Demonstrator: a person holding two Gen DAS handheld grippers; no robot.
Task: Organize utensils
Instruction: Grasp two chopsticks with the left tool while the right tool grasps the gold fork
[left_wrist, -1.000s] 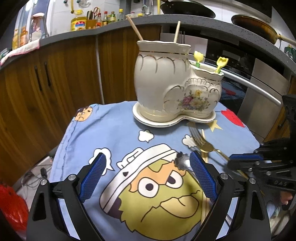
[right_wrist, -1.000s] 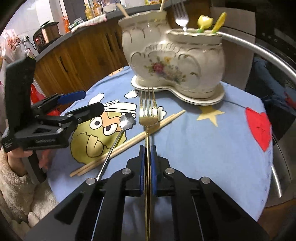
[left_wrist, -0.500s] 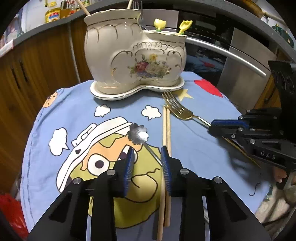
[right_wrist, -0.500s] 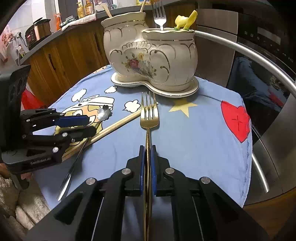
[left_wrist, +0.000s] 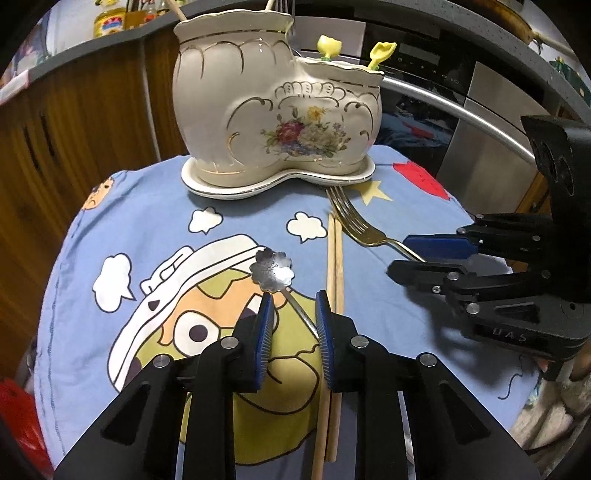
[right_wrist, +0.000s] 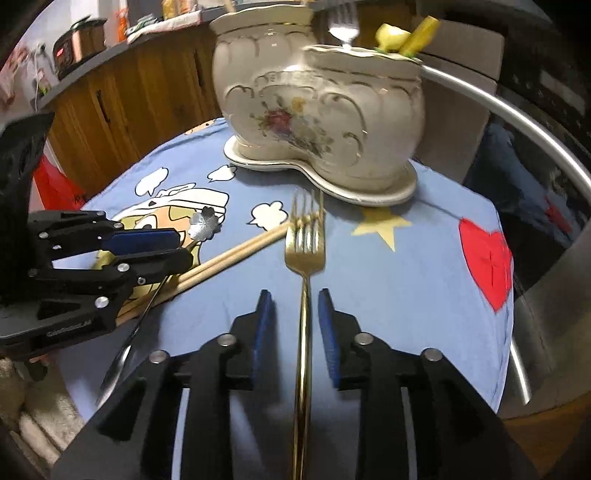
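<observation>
The right gripper (right_wrist: 291, 314), clamped on the gold fork (right_wrist: 304, 251) half a second ago, now stands open with the handle loose between its pads. The fork lies on the cloth just in front of the ceramic holder (right_wrist: 317, 110), so it looks released, not stowed. The left gripper (left_wrist: 293, 321) stays partly open around the flower spoon (left_wrist: 271, 271), beside the chopsticks (left_wrist: 334, 277).

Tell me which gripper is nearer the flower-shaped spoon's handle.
Left. The left gripper straddles the flower-shaped spoon handle, fingers open on either side. The right gripper sits off to the side, open around the gold fork.
</observation>
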